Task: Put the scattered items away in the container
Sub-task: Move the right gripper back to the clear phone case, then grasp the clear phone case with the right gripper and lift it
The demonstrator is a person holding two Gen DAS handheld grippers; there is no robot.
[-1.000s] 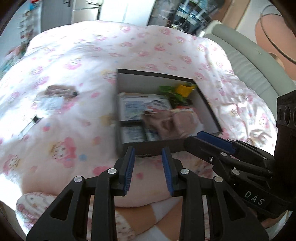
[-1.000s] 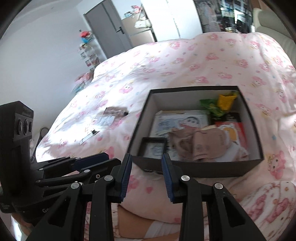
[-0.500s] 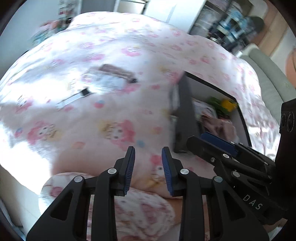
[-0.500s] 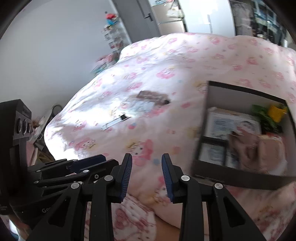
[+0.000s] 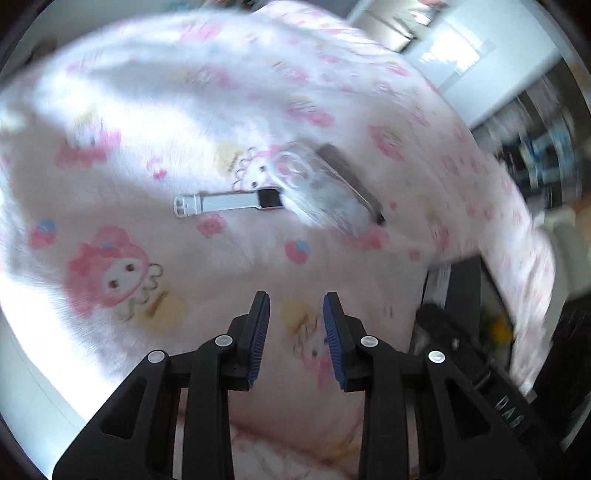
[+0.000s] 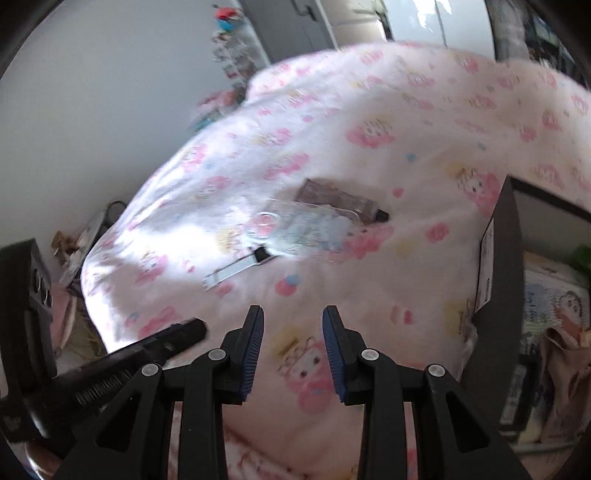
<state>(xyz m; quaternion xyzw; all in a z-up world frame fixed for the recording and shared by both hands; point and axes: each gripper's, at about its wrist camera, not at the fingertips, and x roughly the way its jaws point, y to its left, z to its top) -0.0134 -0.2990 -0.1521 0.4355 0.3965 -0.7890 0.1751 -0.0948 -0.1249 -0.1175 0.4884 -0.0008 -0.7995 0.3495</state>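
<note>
Three loose items lie together on the pink cartoon-print duvet. A watch with a white strap (image 5: 225, 202) (image 6: 240, 267) lies flat. Beside it is a clear phone case (image 5: 314, 192) (image 6: 306, 229), and just behind that a brown tube with a dark cap (image 5: 351, 181) (image 6: 340, 199). The dark cardboard box (image 5: 461, 288) (image 6: 502, 295) sits at the right edge, with books and a beige cloth inside. My left gripper (image 5: 296, 306) and right gripper (image 6: 293, 317) hover over bare duvet short of the items. Both are open a little, with nothing between the blue pads.
The duvet (image 6: 406, 110) bulges and falls away at the near and left edges. A white wall, a grey door (image 6: 295, 26) and cluttered shelves stand beyond the bed. The other gripper's fingers (image 6: 177, 336) reach in low at the left of the right wrist view.
Both grippers have swung left and slightly down, away from the box, which slid to the right edge. The watch, clear case and tube now lie ahead and look larger. The jaw gaps are unchanged.
</note>
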